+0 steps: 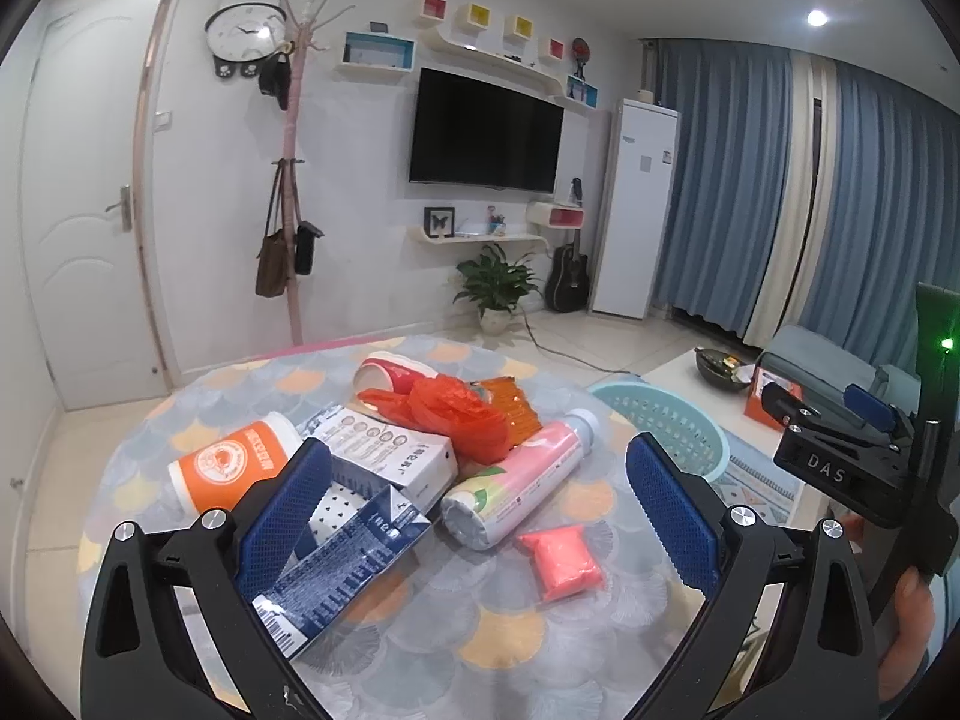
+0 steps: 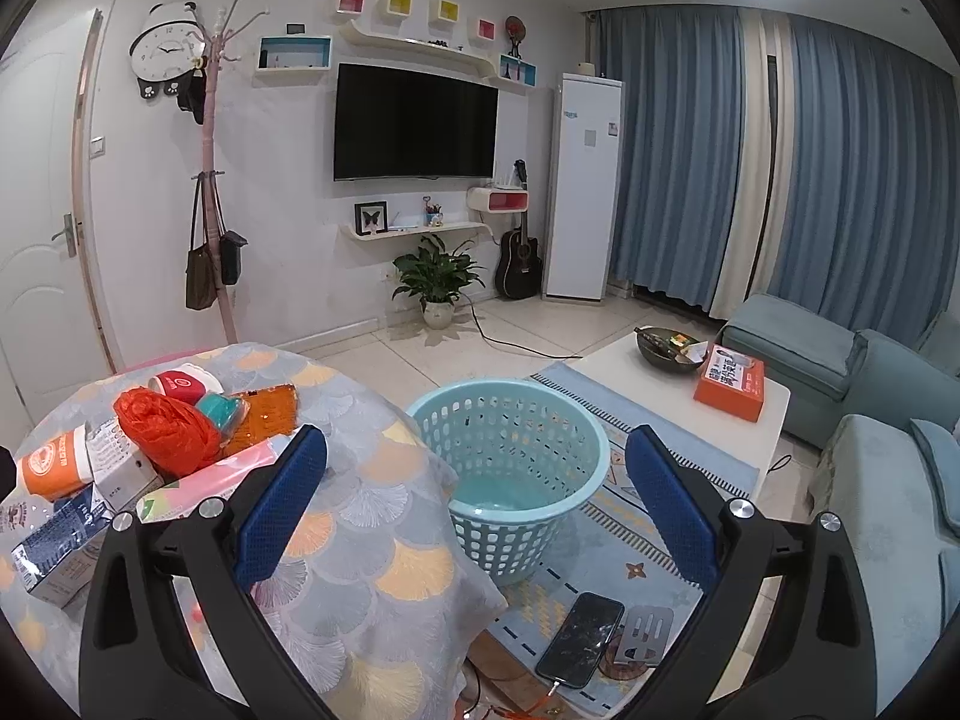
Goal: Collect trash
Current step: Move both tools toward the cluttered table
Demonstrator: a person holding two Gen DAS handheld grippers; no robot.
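So the trash pile (image 1: 414, 456) sits heaped on the desk (image 1: 480, 630): cartons, orange cup, pink bottle (image 1: 522, 480), red bag, nothing picked yet. The pale blue basket (image 2: 510, 468) stands empty on the floor at about 3 o'clock from the pile, just beside the desk edge. Left gripper (image 1: 480, 510) hovers wide open over the pile, right gripper (image 2: 477, 498) wide open above the basket, both empty. Looks like the very start; next is probably dropping the left one onto that bottle.

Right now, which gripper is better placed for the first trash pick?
Left. The left gripper has open jaws framing the pink bottle on the table. The right gripper, also open, faces the empty basket.
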